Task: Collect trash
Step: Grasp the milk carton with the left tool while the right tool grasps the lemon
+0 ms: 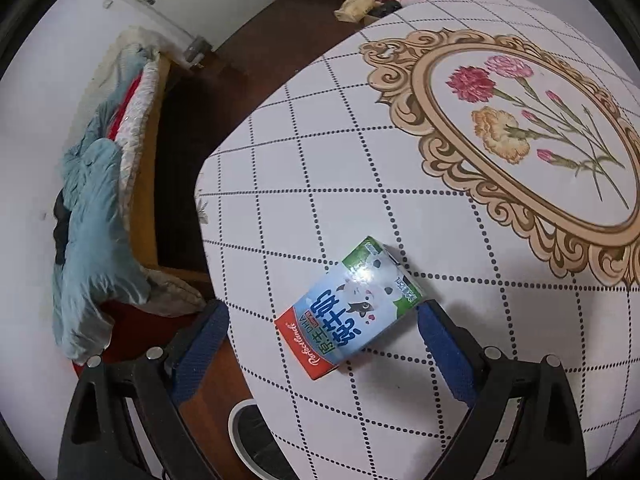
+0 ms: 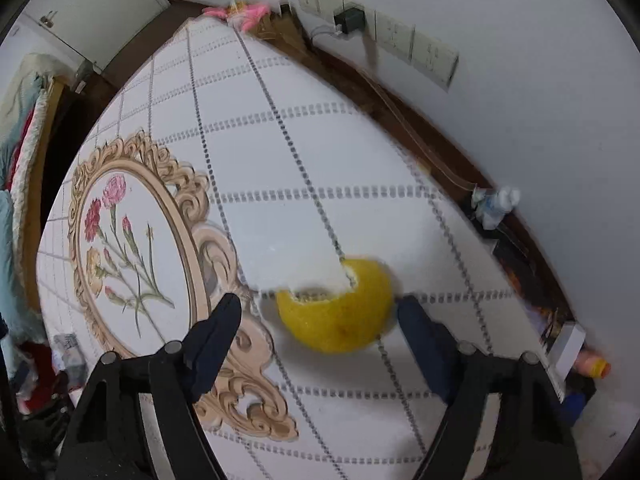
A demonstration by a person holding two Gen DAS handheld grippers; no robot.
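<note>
Left wrist view shows the white grid-patterned worktop (image 1: 320,208) bearing a blue-and-white milk carton (image 1: 349,309) near its corner between open left jaws, while open right jaws flank a yellow peel (image 2: 338,306) mid-worktop.

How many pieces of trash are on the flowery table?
2. A milk carton lies near the table's corner between the left gripper's fingers. A yellow fruit peel sits between the right gripper's fingers. More may be out of view.

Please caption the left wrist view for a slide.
Open left hand-held gripper straddles a milk carton lying on the tablecloth.
</note>
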